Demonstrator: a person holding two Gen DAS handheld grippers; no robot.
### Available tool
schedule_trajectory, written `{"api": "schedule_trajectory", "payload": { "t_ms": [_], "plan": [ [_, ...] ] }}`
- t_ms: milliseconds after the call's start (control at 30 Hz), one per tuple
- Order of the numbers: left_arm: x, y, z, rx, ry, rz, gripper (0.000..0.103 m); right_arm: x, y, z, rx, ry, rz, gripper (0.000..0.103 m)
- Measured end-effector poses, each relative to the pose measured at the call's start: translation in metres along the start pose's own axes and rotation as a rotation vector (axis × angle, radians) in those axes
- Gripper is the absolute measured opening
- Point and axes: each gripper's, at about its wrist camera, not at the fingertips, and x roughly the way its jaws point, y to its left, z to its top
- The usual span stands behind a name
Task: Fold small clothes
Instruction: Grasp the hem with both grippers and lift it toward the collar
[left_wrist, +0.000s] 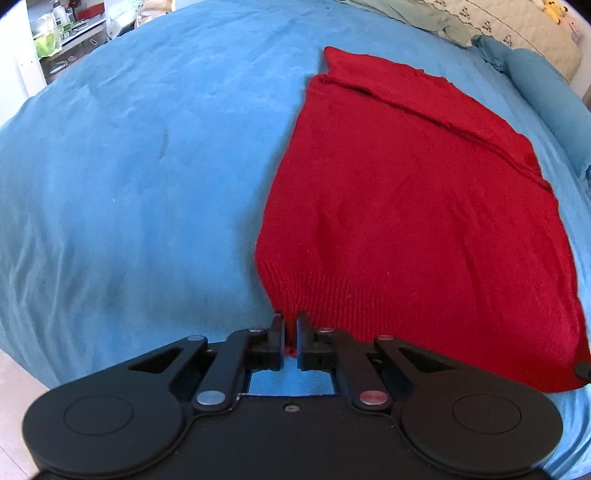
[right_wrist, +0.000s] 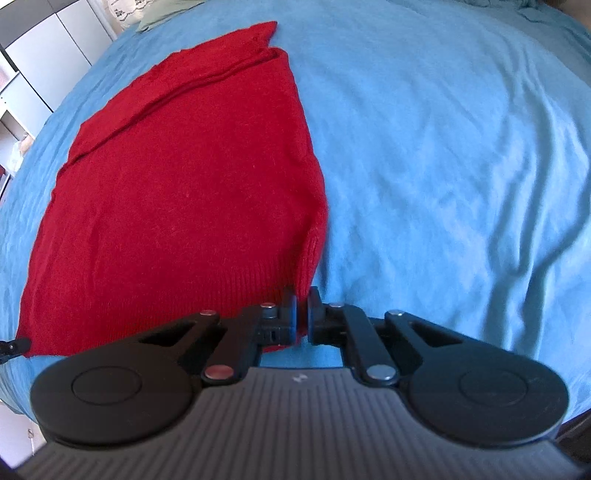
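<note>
A red knitted sweater (left_wrist: 413, 206) lies flat on the blue bedcover (left_wrist: 140, 166), its ribbed hem nearest me and its sleeves folded in across the far end. My left gripper (left_wrist: 290, 321) is shut on the hem's near left corner, red knit pinched between its pads. In the right wrist view the same sweater (right_wrist: 177, 177) fills the left half, and my right gripper (right_wrist: 303, 299) is shut on the hem's near right corner. The tip of the other gripper (right_wrist: 14, 347) shows at the hem's far corner.
The blue bedcover (right_wrist: 443, 147) spreads wide on both sides of the sweater. Pillows and a patterned quilt (left_wrist: 517, 29) lie at the head of the bed. White shelving with clutter (left_wrist: 59, 37) stands beyond the bed's left side, white cupboards (right_wrist: 44, 48) too.
</note>
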Motion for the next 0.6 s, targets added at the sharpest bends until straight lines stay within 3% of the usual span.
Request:
{"api": "schedule_trajectory", "payload": {
  "t_ms": [167, 333, 600],
  "plan": [
    [-0.034, -0.001, 0.027, -0.012, -0.043, -0.033, 0.005, -0.027, 0.000, 0.025, 0.039, -0.044, 0.047, 0.020],
    [-0.070, -0.010, 0.075, -0.026, -0.119, -0.083, 0.005, -0.062, 0.013, 0.075, 0.057, -0.120, 0.108, 0.020],
    [-0.078, -0.043, 0.202, -0.037, -0.289, -0.182, 0.004, -0.074, 0.057, 0.194, 0.083, -0.263, 0.178, 0.020]
  ]
}}
